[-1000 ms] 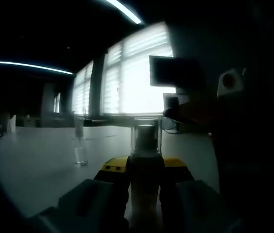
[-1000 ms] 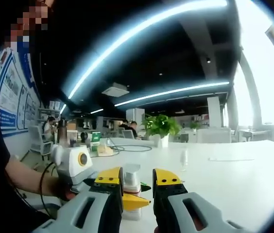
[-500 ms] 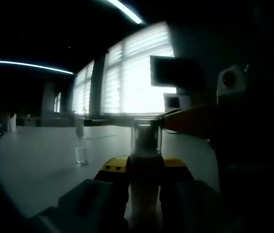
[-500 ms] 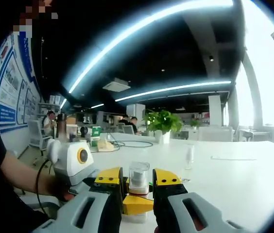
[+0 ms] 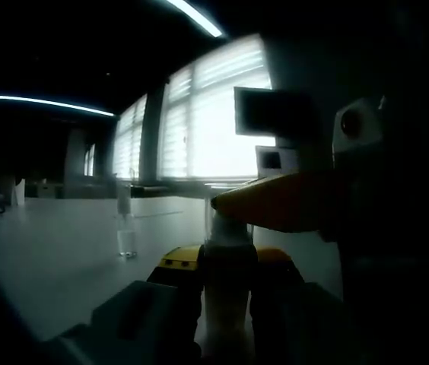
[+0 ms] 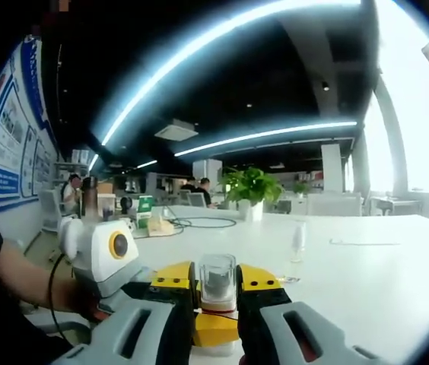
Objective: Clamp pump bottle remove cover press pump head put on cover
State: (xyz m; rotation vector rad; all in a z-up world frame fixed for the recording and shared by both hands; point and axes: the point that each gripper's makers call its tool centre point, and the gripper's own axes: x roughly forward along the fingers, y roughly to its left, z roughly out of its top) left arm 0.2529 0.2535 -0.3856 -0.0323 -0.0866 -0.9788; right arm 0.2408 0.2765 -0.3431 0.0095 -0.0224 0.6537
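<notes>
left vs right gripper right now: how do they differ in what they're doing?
The left gripper clamps the pump bottle by its body, low down; the right gripper closes around the clear cover at the top. The left gripper's view is dark and backlit, the right gripper's bright. Both have yellow-tipped jaws.

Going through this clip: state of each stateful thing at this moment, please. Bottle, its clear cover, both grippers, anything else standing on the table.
pump bottle: upright, clamped between the left gripper's jaws.
clear cover: on the bottle top, between the right gripper's jaws.
left gripper: shut on the bottle.
right gripper: jaws around the cover; firm grip cannot be told.
small clear bottle: standing upright on the white table, apart.
</notes>
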